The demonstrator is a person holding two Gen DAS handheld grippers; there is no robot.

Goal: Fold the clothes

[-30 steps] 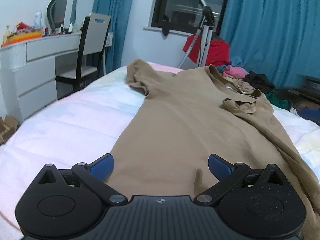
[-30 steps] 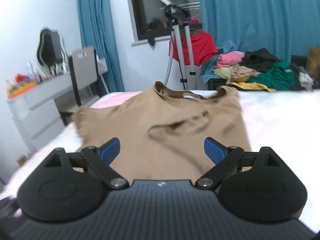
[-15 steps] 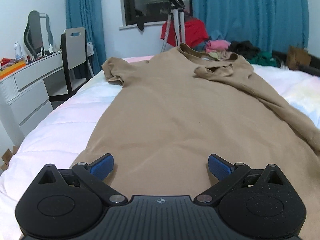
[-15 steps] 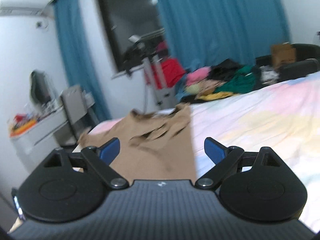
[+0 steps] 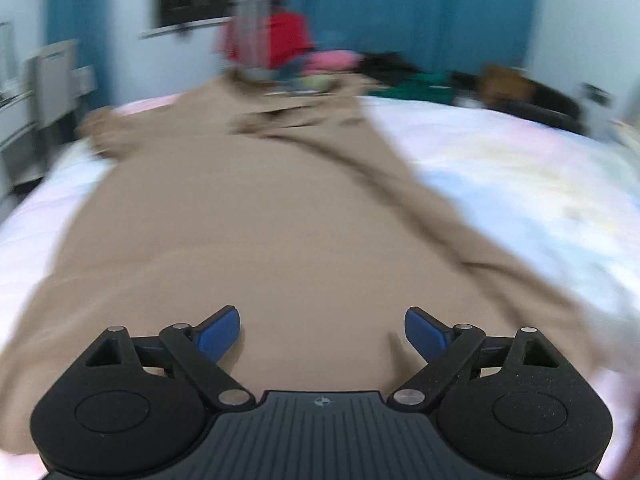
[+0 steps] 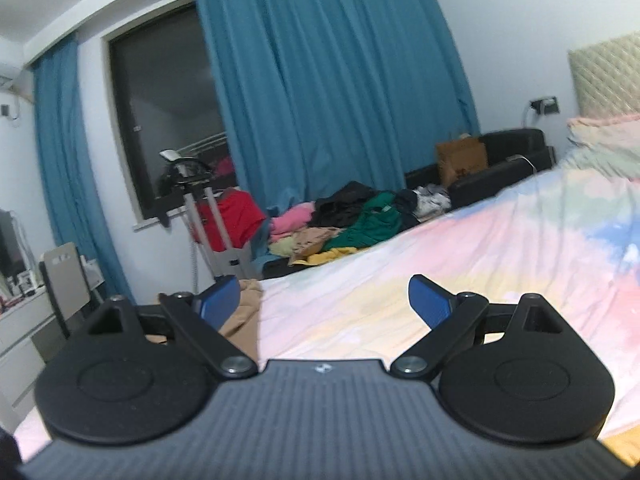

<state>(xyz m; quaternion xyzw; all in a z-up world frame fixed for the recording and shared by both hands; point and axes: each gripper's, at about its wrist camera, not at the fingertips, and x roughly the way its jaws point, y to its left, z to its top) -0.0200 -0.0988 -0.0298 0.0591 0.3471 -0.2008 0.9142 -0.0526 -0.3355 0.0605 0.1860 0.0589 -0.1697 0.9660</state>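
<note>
**Starting the fold: garment spread, nothing gripped yet**

Looking through the left wrist view, the tan garment (image 5: 256,232) lies spread along the bed (image 5: 520,184), one sleeve already turned onto the chest, it seems, though the picture is blurred. The left gripper (image 5: 322,330) hovers over the hem; its jaws are closing, and no cloth is caught between them.

In the right wrist view, the right gripper (image 6: 324,300) points over the bedcover, jaws wide and empty; only an edge of the garment shows. Most folding is left.
</note>
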